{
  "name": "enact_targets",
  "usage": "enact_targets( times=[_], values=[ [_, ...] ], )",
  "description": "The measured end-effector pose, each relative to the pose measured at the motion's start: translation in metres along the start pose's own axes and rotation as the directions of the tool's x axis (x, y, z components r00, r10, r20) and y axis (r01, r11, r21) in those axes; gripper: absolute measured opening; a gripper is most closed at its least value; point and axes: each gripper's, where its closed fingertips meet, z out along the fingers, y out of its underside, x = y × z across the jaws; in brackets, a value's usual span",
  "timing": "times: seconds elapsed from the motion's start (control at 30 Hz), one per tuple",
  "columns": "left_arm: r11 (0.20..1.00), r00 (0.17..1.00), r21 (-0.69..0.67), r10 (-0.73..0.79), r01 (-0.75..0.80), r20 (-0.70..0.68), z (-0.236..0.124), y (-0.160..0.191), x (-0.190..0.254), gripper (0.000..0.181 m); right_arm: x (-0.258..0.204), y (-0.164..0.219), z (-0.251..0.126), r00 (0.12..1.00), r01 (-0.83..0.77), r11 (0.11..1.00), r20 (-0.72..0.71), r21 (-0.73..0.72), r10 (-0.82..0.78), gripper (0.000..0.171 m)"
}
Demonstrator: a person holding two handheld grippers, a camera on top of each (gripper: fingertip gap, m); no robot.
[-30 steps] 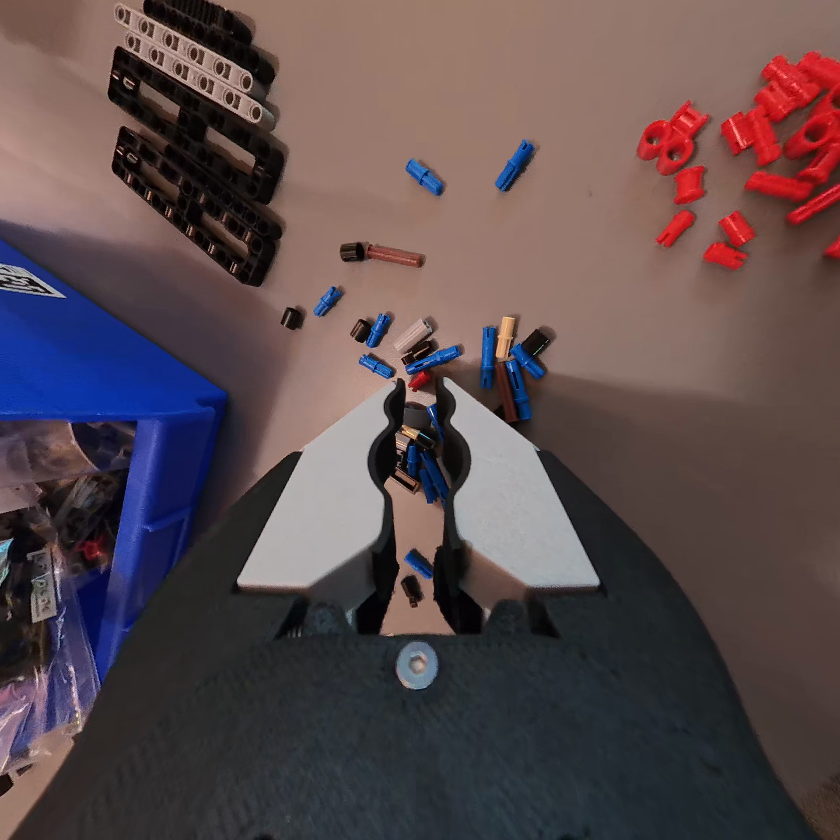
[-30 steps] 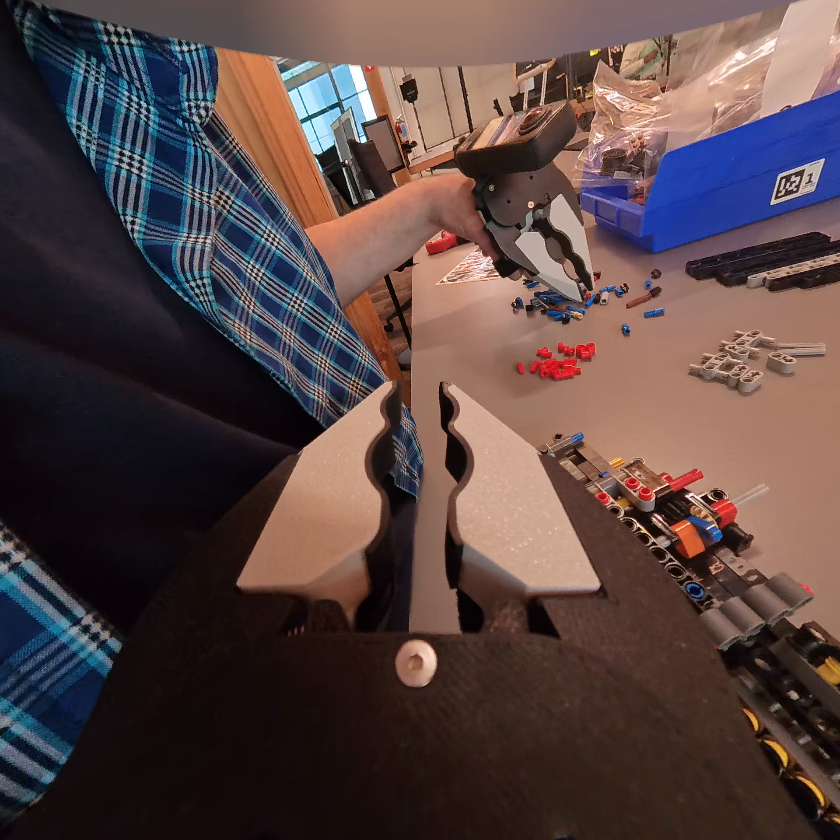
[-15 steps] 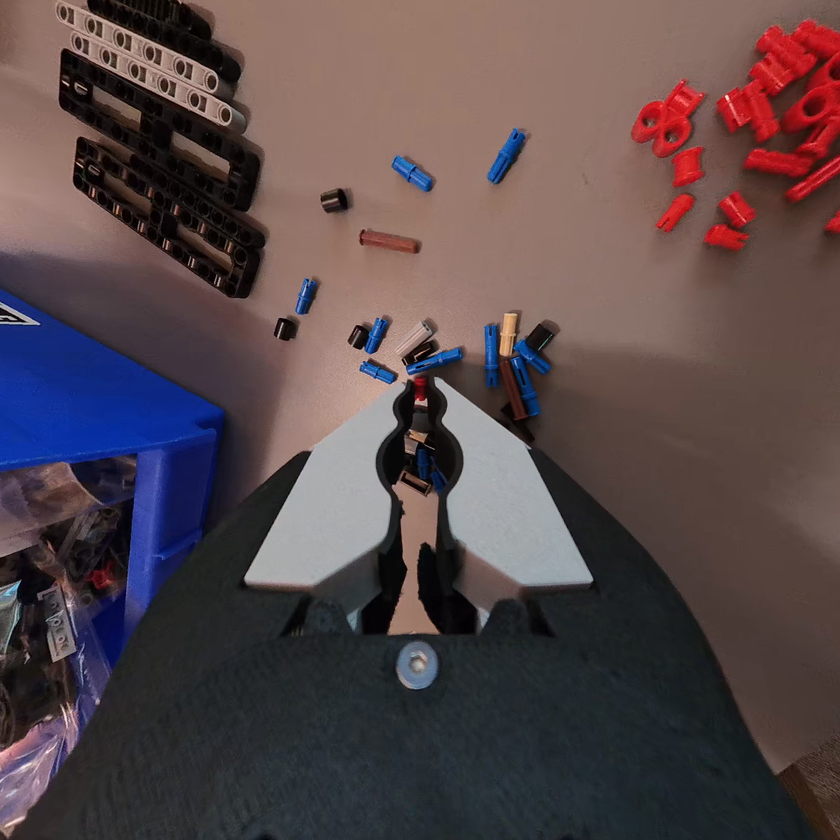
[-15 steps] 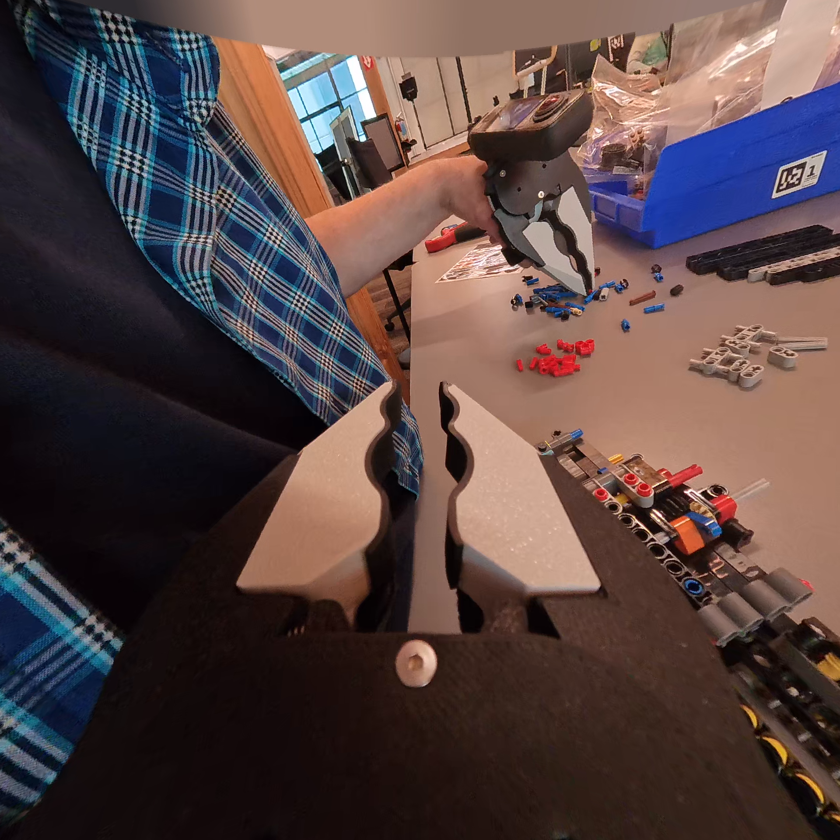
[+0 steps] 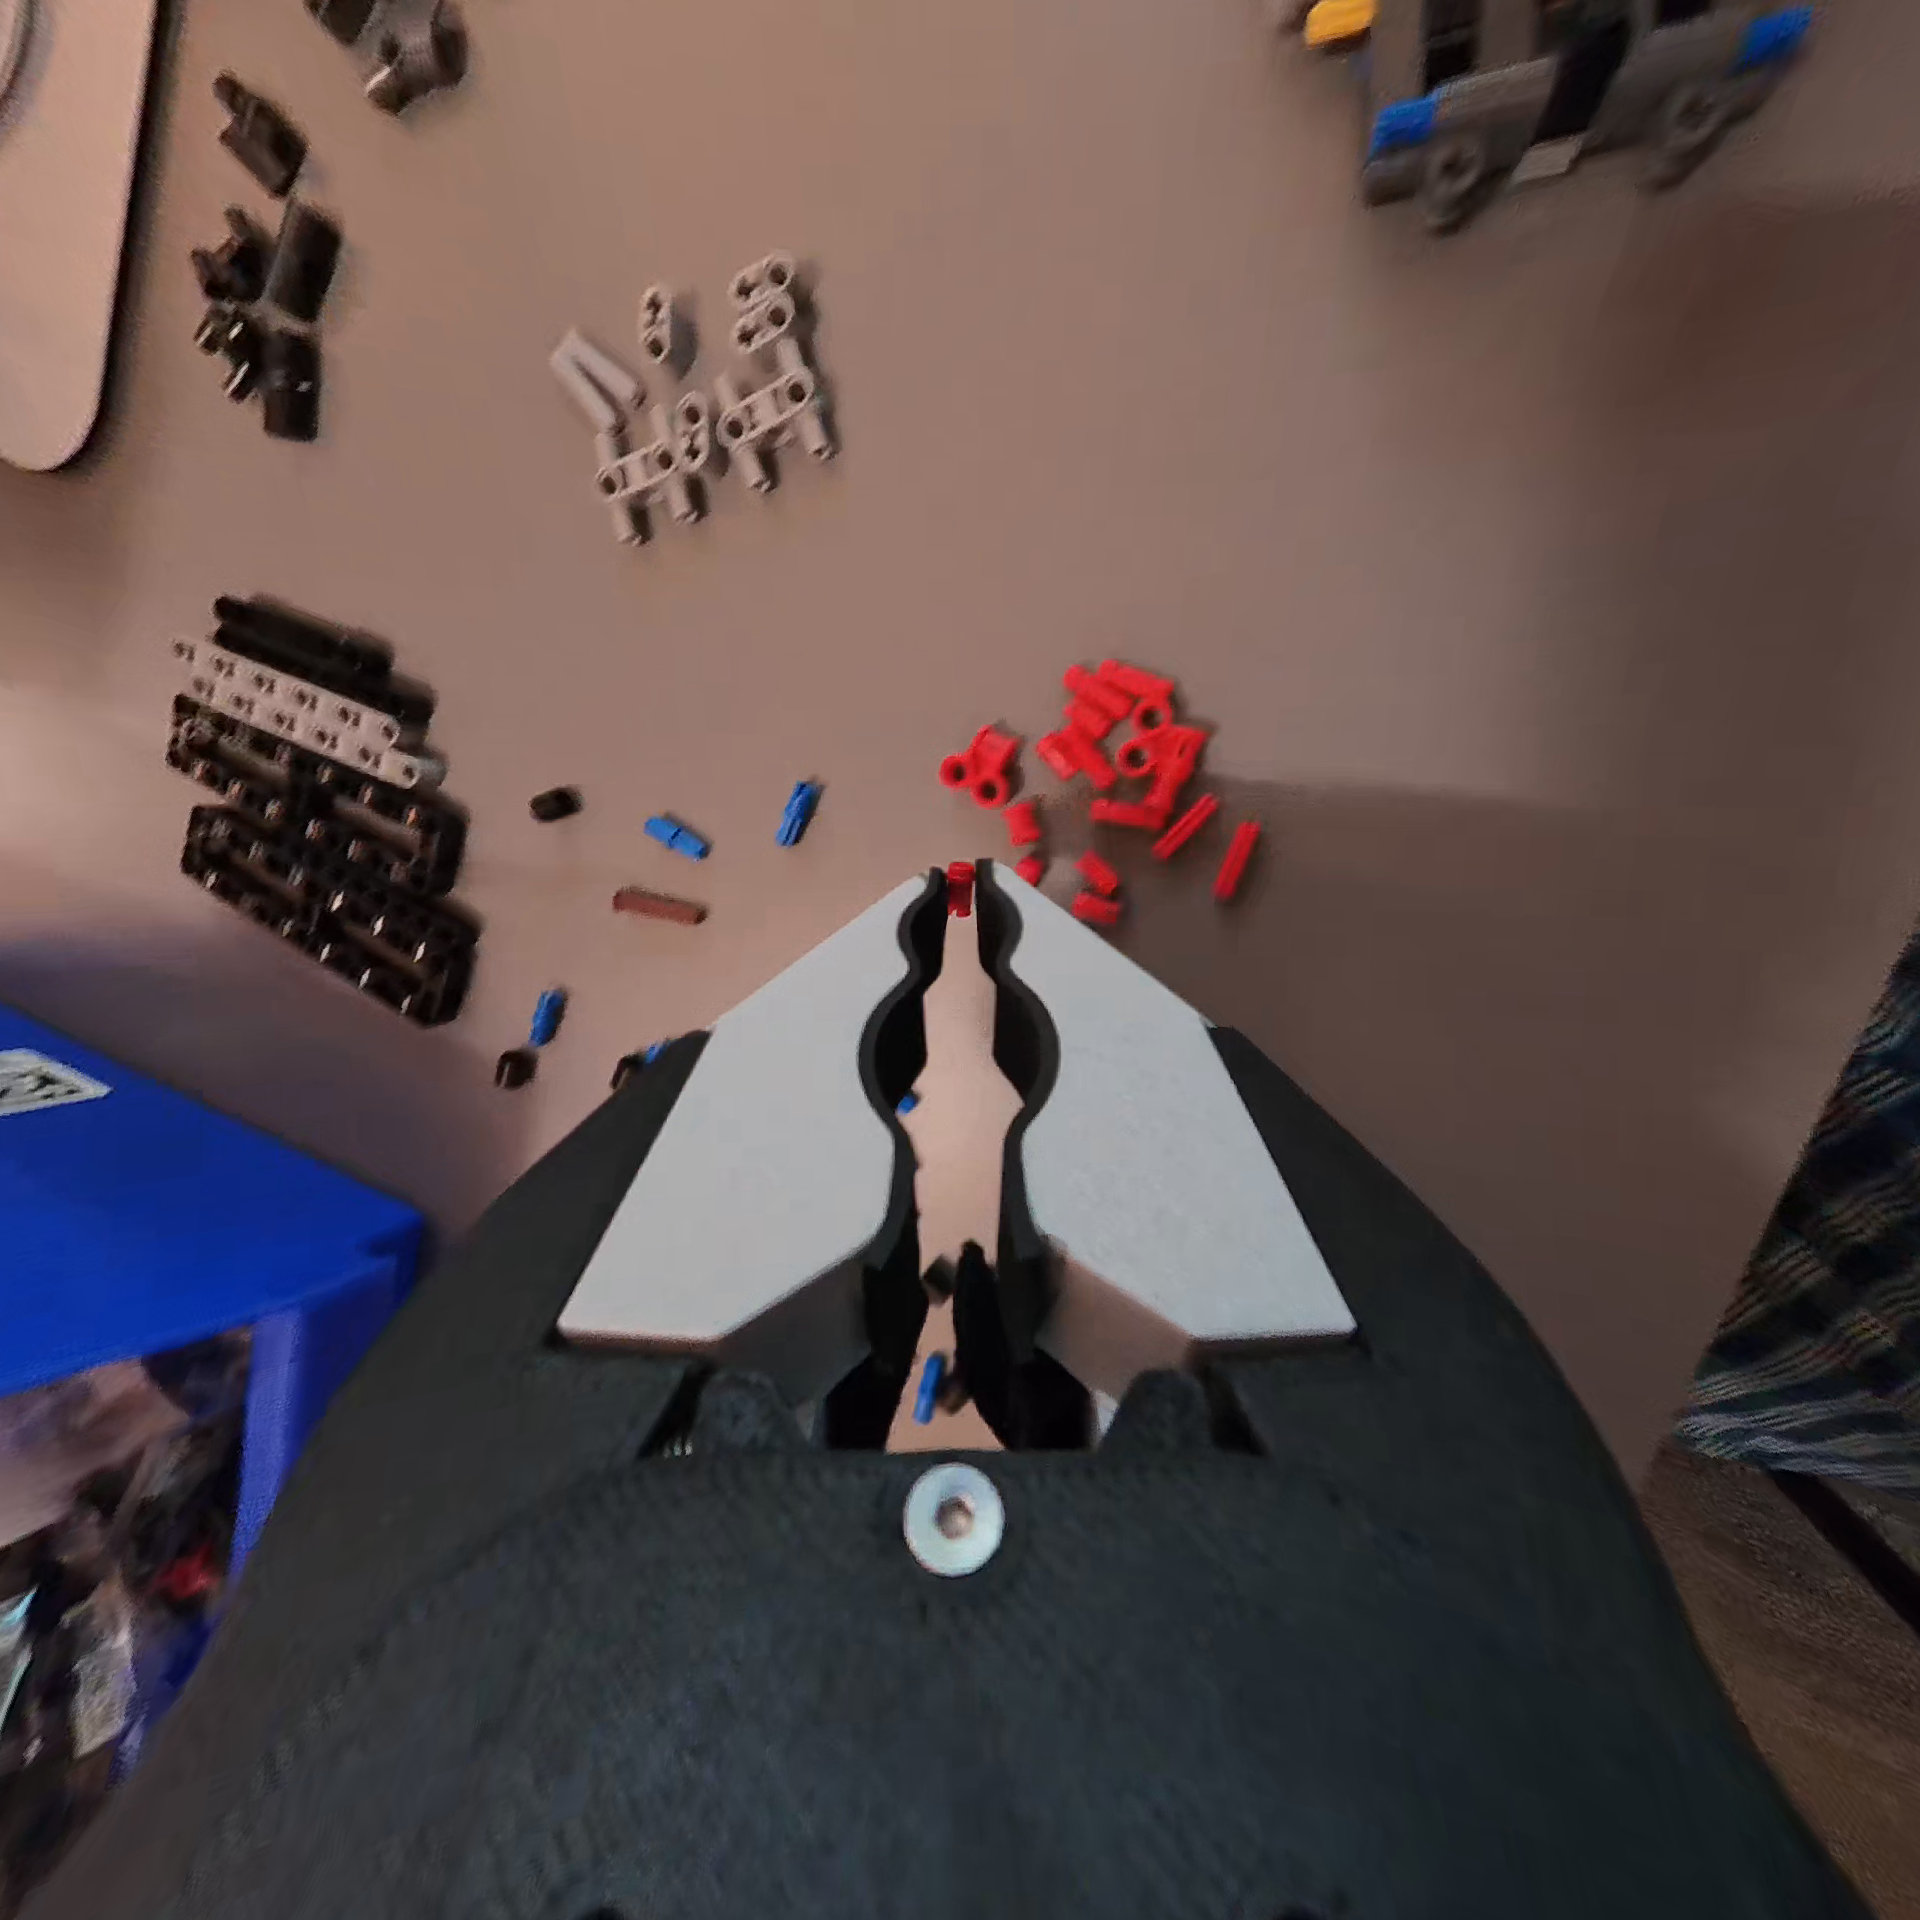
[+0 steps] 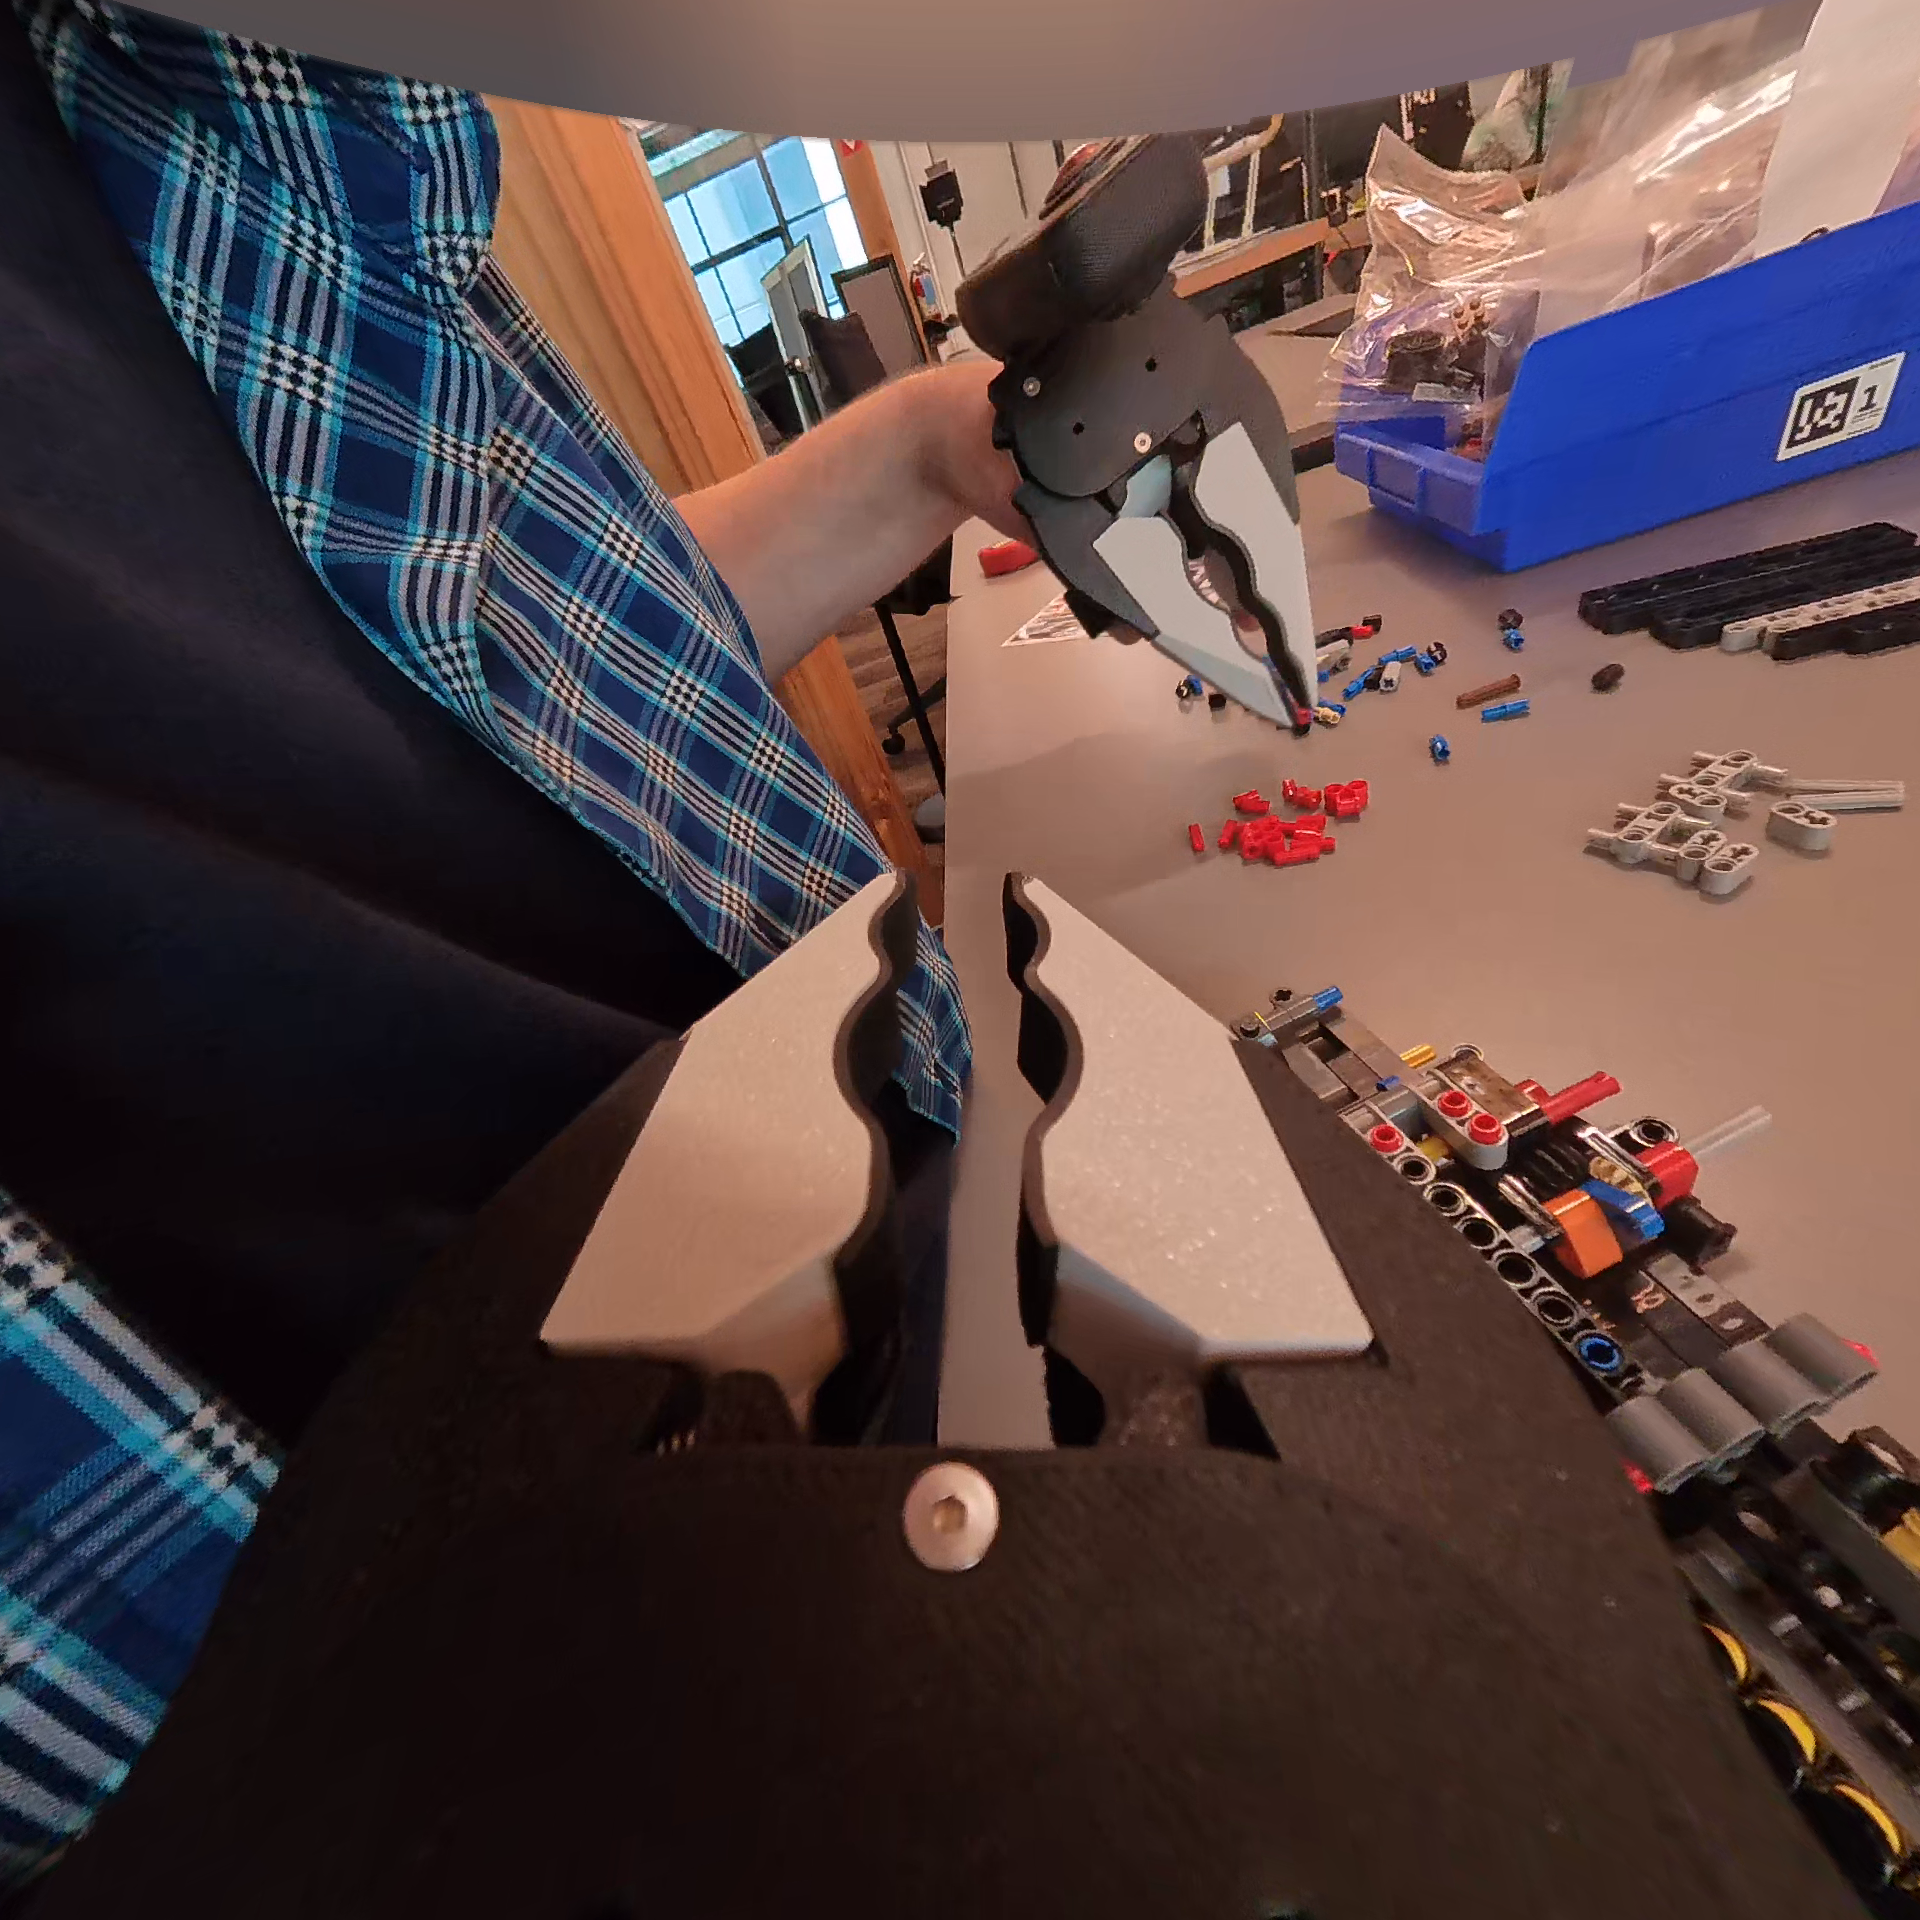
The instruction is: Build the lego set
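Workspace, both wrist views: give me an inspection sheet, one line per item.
Surface: grey table, parts spread in sorted groups.
Job's things: partly built model beside the right gripper; red pieces; grey connectors; black beams.
Clutter: blue bin with plastic bags; scattered blue pins.
Grippers: left gripper jaws pinch a small red pin; right gripper jaws apart, empty.
Cables: nothing seen.
Surroundings: person's plaid shirt, windows behind.
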Motion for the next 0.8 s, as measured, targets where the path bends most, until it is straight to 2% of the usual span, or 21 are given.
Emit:
enact_targets(
  times=[0.17,0.33,0.4,0.57,0.67,0.8],
  values=[
    [1.000,0.999,-0.002,0.027,-0.028,-0.033,0.011,-0.006,0.014,0.003,0.000,0.002,-0.001,1.000,0.000,1.000,0.003,-0.002,0.000,0.014],
    [0.997,0.998,-0.035,0.069,-0.069,0.005,0.015,-0.004,0.014,0.006,0.000,0.003,-0.003,1.000,-0.001,1.000,0.005,-0.002,0.001,0.013],
    [0.997,0.997,-0.029,0.073,-0.073,-0.013,0.015,-0.005,0.018,0.008,0.001,0.004,-0.003,1.000,-0.003,1.000,0.007,-0.003,0.003,0.013],
    [0.998,0.997,-0.027,0.063,-0.062,0.046,0.003,-0.004,0.007,0.009,0.002,0.004,-0.003,1.000,-0.005,1.000,0.007,-0.002,0.005,0.014],
    [0.998,0.989,-0.060,0.005,0.004,0.148,-0.013,0.016,-0.023,0.009,0.001,0.003,-0.003,1.000,-0.006,1.000,0.007,-0.003,0.006,0.014],
    [0.980,0.948,-0.069,-0.162,0.187,0.275,-0.030,0.061,-0.069,0.007,-0.001,0.002,-0.002,1.000,-0.002,1.000,0.011,-0.003,0.002,0.013]
  ],
)
